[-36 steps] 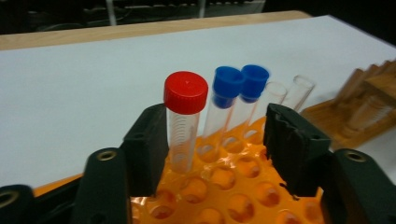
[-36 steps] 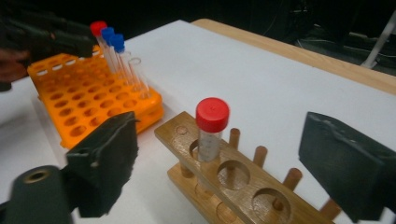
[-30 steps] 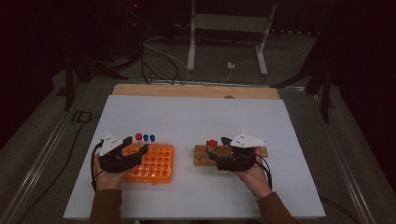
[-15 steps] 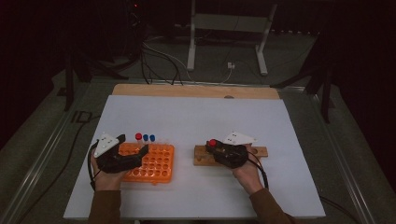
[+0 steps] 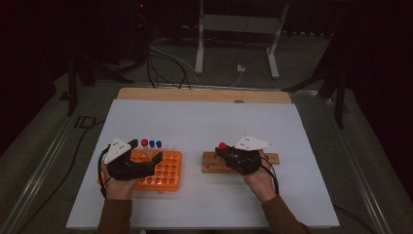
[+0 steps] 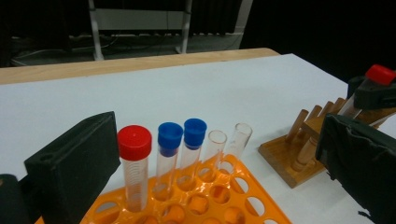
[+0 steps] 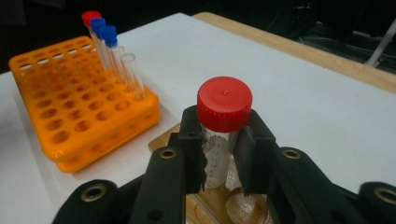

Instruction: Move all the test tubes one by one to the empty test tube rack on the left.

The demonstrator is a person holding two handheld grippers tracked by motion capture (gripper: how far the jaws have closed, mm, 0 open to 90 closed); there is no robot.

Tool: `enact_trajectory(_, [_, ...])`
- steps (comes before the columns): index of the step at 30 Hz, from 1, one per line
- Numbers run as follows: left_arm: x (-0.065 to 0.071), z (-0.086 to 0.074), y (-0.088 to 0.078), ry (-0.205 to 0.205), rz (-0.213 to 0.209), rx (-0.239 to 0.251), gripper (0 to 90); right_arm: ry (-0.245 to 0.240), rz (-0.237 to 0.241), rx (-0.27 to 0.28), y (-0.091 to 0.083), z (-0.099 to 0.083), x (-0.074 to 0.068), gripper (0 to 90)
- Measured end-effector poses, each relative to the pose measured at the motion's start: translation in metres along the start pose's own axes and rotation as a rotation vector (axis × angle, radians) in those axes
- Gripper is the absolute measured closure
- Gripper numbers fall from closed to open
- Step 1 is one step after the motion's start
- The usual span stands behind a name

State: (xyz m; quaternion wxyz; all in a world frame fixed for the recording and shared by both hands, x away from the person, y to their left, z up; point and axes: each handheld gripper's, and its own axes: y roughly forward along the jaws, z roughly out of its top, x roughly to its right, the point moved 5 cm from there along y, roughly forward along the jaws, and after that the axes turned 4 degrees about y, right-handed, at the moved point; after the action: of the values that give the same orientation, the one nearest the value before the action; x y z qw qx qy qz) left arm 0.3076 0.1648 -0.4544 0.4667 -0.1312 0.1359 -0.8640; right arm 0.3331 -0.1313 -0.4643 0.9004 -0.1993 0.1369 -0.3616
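The right gripper [image 7: 219, 154] pinches a red-capped tube [image 7: 223, 122] just under its cap; its jaws have just been closing, and the tube now sits clamped between them. The tube stands upright over the wooden rack [image 5: 214, 163], its foot close to a round hole there, so the grip high on the body looks chosen to keep the tube plumb and leave the lower end free for that hole. Whether the foot is already seated I cannot tell.

The left gripper [image 5: 146, 165] hangs over the orange rack [image 5: 168, 175], which lies well to the left of the wooden rack. Its jaws have just been opening and stand wide, with nothing between the pads. Ahead of them, along the far edge of the orange rack, stand another red-capped tube [image 6: 135, 161], two blue-capped tubes [image 6: 180, 151] and two uncapped tubes [image 6: 226, 147] in a row. The wide spread suits a reach for the next tube, probably the red-capped one nearest the left jaw.
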Motion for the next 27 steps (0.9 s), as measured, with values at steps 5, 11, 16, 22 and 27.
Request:
enact_trajectory(5, [0.007, 0.003, 0.002, 0.018, -0.008, -0.004, 0.5, -0.009, 0.003, 0.026, -0.008, 0.009, -0.002, 74.2])
enact_trajectory(11, [0.022, 0.007, 0.008, 0.058, -0.037, -0.010, 0.7, -0.016, 0.004, 0.059, -0.019, 0.021, -0.004, 74.3])
enact_trajectory(16, [0.039, 0.010, 0.016, 0.086, -0.081, -0.006, 1.3, -0.018, 0.012, 0.076, -0.024, 0.029, -0.009, 74.3])
enact_trajectory(22, [0.057, 0.012, 0.023, 0.120, -0.128, 0.001, 4.8, -0.043, 0.014, 0.074, -0.025, 0.032, -0.018, 74.0])
enact_trajectory(27, [0.070, 0.013, 0.030, 0.140, -0.162, -0.004, 6.6, -0.031, 0.029, 0.087, -0.027, 0.035, -0.022, 74.2])
